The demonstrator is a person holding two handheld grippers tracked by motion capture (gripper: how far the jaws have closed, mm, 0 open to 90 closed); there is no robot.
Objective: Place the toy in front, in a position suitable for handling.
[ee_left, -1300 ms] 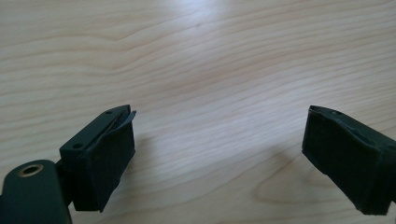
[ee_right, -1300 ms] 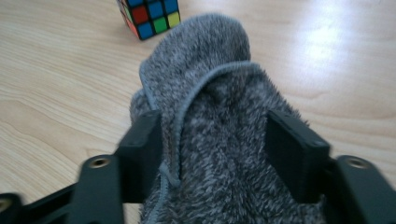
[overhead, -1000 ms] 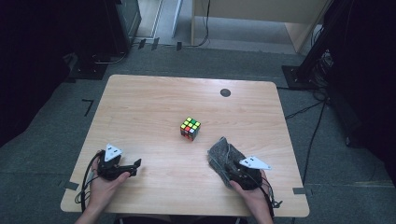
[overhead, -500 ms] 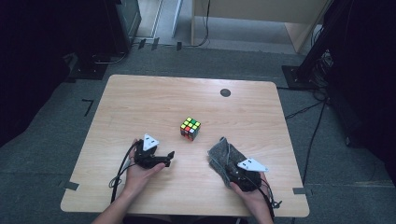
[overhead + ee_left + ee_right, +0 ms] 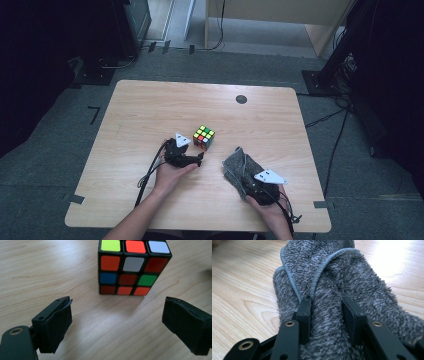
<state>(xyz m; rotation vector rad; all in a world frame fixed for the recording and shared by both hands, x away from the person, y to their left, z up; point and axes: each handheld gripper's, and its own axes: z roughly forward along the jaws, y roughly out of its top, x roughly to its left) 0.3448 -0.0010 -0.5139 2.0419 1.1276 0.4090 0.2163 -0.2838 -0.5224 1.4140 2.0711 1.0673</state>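
A fold of grey towel is pinched between the black jaws of the hand-held gripper, having just been closed; the towel is spread over the wooden surface.

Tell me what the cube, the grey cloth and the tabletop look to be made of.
Puzzle cube: likely hard plastic, black body with coloured squares that catch the light. Grey cloth: soft terry or microfibre, shown by its fuzzy pile and stitched edge. Table: pale wood or wood-look laminate, with printed-looking grain and a smooth matte surface.
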